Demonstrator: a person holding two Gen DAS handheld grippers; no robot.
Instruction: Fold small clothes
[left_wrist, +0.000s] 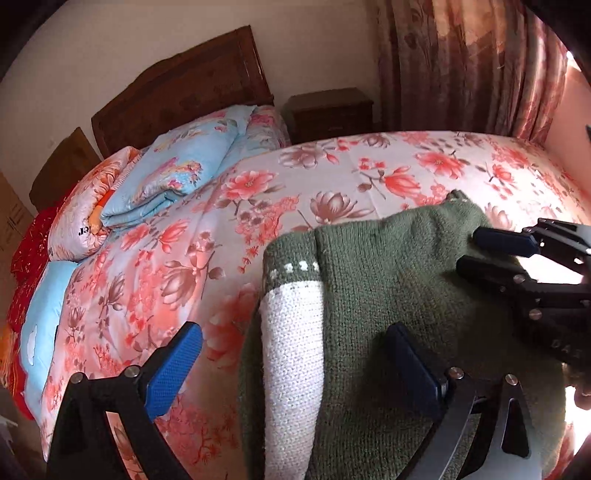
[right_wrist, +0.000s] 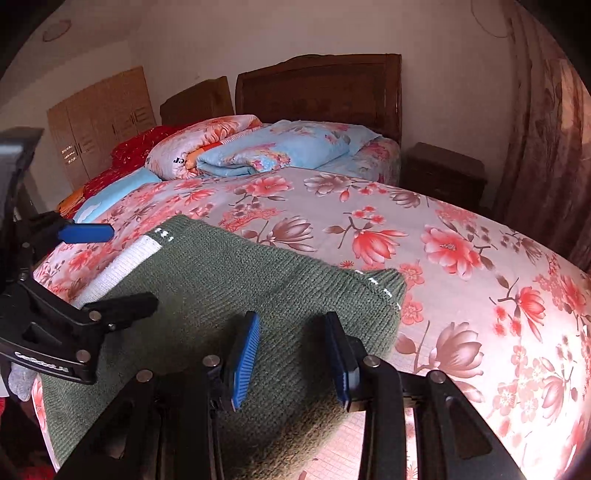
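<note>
The green sweater (left_wrist: 388, 314) runs off the bottom edge in the left wrist view, its near hem hidden behind the left gripper (left_wrist: 295, 373), while in the right wrist view the right gripper (right_wrist: 291, 354) covers its lower part, and the pillow's (right_wrist: 177, 151) print is cut off by folds.

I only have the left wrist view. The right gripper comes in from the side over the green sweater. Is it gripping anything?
Observer: No. The right gripper has its pads apart above the green sweater, and nothing is pinched between them.
Operator: Where is the sweater's near edge? My own fingers hide it.
Observer: It appears to hang over the side of the bed, and the tiled floor shows just past it.
</note>
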